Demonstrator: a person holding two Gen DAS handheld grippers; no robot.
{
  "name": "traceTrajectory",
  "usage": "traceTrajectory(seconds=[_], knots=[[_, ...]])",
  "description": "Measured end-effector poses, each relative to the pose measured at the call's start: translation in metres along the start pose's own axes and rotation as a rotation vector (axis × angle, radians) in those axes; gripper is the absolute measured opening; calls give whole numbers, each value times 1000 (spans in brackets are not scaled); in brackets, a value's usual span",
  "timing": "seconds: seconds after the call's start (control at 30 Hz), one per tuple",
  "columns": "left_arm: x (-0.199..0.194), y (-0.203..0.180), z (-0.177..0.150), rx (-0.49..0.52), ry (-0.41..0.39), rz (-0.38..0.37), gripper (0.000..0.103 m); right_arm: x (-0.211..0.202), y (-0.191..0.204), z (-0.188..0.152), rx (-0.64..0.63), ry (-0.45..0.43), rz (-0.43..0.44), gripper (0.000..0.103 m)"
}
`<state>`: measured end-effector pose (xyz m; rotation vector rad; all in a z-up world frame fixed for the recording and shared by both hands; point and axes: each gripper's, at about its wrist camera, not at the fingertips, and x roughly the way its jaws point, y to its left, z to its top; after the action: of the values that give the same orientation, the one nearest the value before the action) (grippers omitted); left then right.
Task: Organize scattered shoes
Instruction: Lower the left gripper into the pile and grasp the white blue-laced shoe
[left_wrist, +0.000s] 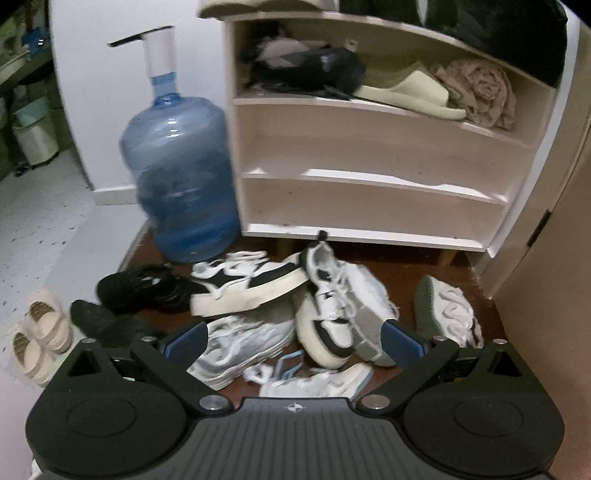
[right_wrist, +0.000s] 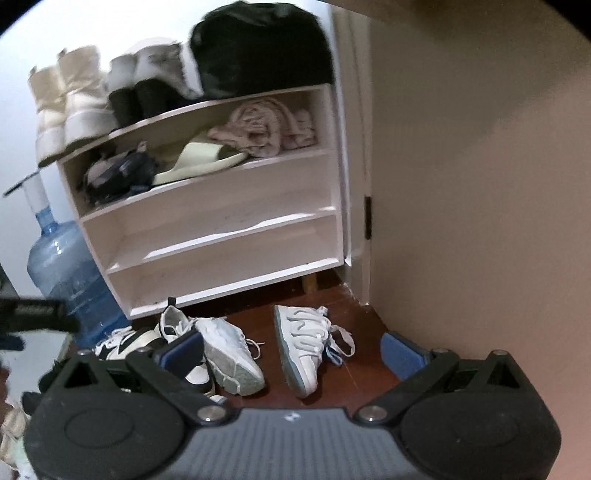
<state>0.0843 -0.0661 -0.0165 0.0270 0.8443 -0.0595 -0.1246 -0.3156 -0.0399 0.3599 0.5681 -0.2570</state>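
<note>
Left wrist view looks down on a heap of shoes on the dark red floor in front of a white rack (left_wrist: 373, 199). The left gripper (left_wrist: 295, 341) hangs above the heap with its jaws spread wide and nothing held. Between its blue pads (left_wrist: 186, 341) lies a pale grey sneaker (left_wrist: 240, 345), and a black-and-white sneaker (left_wrist: 328, 325) stands on its side toward the right pad, not touching either as far as I can tell. Behind them a platform sneaker (left_wrist: 247, 288) is tipped over the pile. Black shoes (left_wrist: 144, 288) lie to the left, with cream slippers (left_wrist: 40, 336) further out on the pale floor. A white shoe (left_wrist: 447, 310) lies alone on its side to the right. A blue water jug (left_wrist: 181, 177) stands just beside the rack.

Right wrist view shows the right gripper (right_wrist: 291, 350) also wide open and empty, above the floor near the wall (right_wrist: 480, 184). A white laced sneaker (right_wrist: 303, 350) lies on its side between the fingers, closer to the middle than to either pad. A worn white shoe (right_wrist: 229, 354) lies just right of the left pad. The rack's two lower shelves are bare; the upper one holds a pale slide (right_wrist: 195, 162) and a pink cloth (right_wrist: 269, 125), with boots (right_wrist: 74, 99) on top.
</note>
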Motion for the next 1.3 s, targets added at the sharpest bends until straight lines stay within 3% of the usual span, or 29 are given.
traceTrajectory(seconds=[0.17,0.27,0.33,0.43,0.5,0.63,0.73,0.9,1.0,1.13,1.23,1.3], knots=[[62,-11,6,65,27,-26,100,5,-59,-12,253,21,150,103],[98,-14,0,97,62,-34,97,16,-57,-23,221,12,185,103],[133,-4,-13,80,155,-34,85,24,-56,-30,200,6,208,103],[173,16,-34,25,251,-91,84,35,-54,-40,168,-4,243,103],[197,28,-48,-10,309,-132,77,43,-52,-47,146,-10,266,103],[228,44,-68,-1,383,-117,64,58,-50,-60,103,-23,313,103],[239,55,-75,-84,407,-132,69,69,-48,-70,71,-33,347,103],[259,74,-86,-236,450,-159,69,63,-34,-85,63,12,432,103],[263,60,-89,-207,498,-172,69,65,-30,-86,58,16,431,103],[271,52,-97,-163,536,-110,71,67,-28,-87,74,26,429,103],[275,51,-102,-138,553,-50,87,67,-30,-88,92,38,432,103],[278,53,-106,-166,572,-47,87,67,-31,-88,104,46,434,103]])
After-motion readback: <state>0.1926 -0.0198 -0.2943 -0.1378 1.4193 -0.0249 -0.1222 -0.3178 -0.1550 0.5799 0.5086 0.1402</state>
